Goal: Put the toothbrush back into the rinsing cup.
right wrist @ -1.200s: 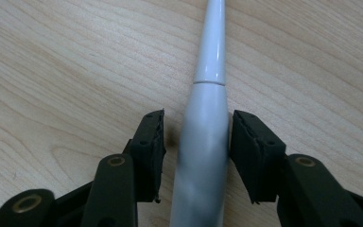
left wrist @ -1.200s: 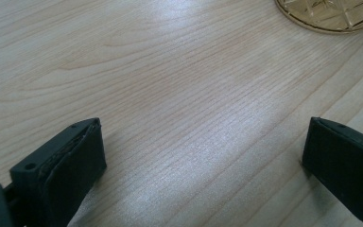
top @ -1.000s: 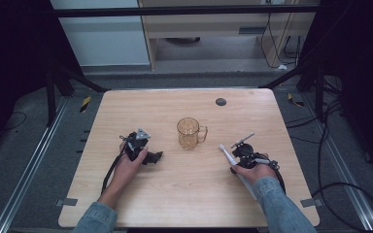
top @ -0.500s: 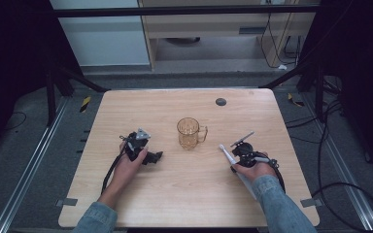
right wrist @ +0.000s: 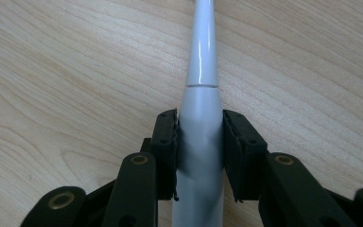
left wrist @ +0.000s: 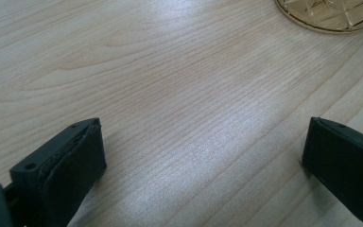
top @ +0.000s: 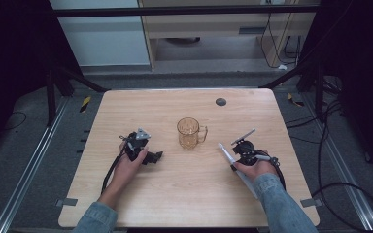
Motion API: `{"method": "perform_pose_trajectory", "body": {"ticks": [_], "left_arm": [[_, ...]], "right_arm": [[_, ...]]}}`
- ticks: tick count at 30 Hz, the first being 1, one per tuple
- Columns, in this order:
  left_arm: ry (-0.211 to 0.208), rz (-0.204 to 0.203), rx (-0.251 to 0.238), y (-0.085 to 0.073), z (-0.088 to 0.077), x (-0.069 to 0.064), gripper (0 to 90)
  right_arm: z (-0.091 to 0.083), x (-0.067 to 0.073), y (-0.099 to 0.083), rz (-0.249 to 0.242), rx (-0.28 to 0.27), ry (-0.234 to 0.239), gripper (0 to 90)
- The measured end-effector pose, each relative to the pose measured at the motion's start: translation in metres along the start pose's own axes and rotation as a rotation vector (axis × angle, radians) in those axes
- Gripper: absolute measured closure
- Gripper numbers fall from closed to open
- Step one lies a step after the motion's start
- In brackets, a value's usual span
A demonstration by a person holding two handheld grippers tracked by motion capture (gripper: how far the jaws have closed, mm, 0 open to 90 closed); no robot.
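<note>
An amber glass mug (top: 189, 133) stands upright at the middle of the wooden table (top: 175, 102), handle to the right; its base (left wrist: 331, 14) shows at the top right of the left gripper view. My left gripper (top: 153, 158) (left wrist: 203, 142) rests left of the mug, open, with bare wood between its jaws. To the mug's right my right gripper (top: 235, 154) (right wrist: 200, 123) is shut on a long white tapered tool (top: 226, 151) (right wrist: 202, 61). The tool lies low over the table, its thin end pointing up-left toward the mug.
A small dark round disc (top: 220, 101) sits near the table's far edge. A cable (top: 111, 167) trails from the left gripper along the forearm. Dark frame legs and floor cables (top: 330, 145) surround the table. Bare wood lies between the hands, in front of the mug.
</note>
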State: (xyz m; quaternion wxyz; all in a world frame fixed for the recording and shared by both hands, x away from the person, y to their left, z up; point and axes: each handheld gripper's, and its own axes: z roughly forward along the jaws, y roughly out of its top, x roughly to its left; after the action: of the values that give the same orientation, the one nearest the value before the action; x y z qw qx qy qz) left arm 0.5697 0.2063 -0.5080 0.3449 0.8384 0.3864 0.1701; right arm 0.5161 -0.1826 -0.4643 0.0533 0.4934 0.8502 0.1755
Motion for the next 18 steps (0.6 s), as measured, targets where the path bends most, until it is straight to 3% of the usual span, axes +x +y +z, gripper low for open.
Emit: {"method": "perform_pose_trajectory", "body": {"ticks": [18], "left_arm": [[0.0, 0.001, 0.001, 0.0, 0.0, 0.0, 0.0]], "right_arm": [[-0.022, -0.011, 0.008, 0.032, -0.047, -0.002, 67.4]]}}
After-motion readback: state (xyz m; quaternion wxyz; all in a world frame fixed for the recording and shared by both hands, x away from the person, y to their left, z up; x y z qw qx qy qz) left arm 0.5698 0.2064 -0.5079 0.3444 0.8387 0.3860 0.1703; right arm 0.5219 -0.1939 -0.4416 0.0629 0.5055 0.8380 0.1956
